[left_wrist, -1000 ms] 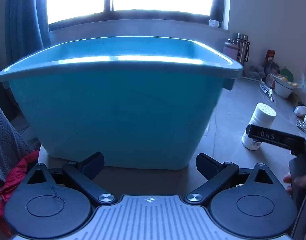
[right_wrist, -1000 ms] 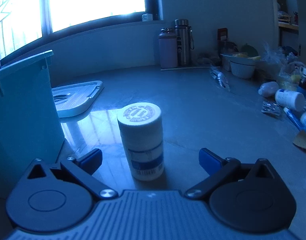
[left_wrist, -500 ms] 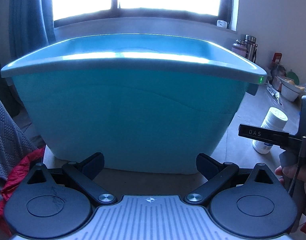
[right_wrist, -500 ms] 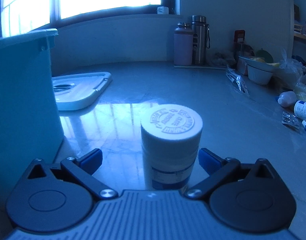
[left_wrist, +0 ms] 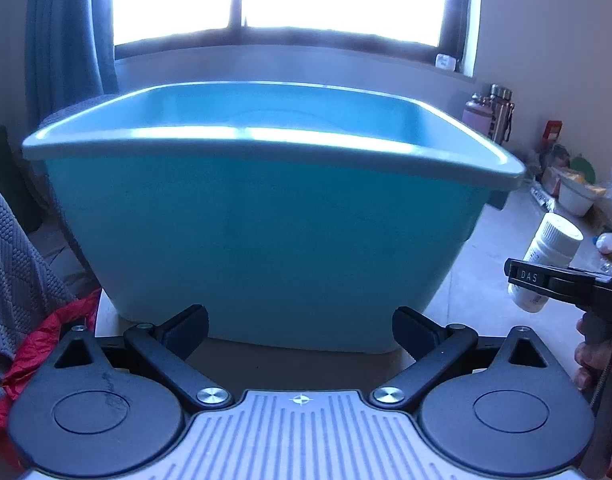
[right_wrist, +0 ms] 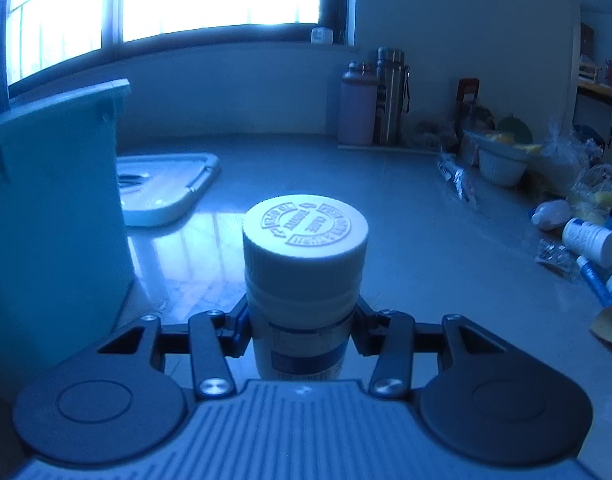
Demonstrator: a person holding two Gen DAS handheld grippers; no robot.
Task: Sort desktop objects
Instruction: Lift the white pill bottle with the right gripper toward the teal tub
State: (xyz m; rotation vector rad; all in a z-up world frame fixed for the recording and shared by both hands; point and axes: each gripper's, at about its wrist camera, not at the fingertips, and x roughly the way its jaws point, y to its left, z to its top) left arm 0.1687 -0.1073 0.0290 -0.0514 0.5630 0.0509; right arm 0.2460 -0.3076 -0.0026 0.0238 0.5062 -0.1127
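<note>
A white pill bottle (right_wrist: 304,280) with an embossed cap stands between the fingers of my right gripper (right_wrist: 302,330), which is shut on its body. In the left wrist view the same bottle (left_wrist: 547,256) shows tilted and lifted off the counter in the right gripper (left_wrist: 545,278). A large teal plastic bin (left_wrist: 266,232) stands directly ahead of my left gripper (left_wrist: 300,330), which is open and empty. The bin's side also shows at the left of the right wrist view (right_wrist: 54,216).
A white bin lid (right_wrist: 162,188) lies on the counter behind the bottle. Flasks (right_wrist: 375,100) stand at the back wall. A white bowl (right_wrist: 501,164), several bottles and tubes (right_wrist: 589,236) and blister packs clutter the right. Grey and red cloth (left_wrist: 22,304) lies left.
My right gripper moved forward around the pill bottle and shut on it. The bottle has come off the counter and tilted. My left gripper rose a little before the bin.
</note>
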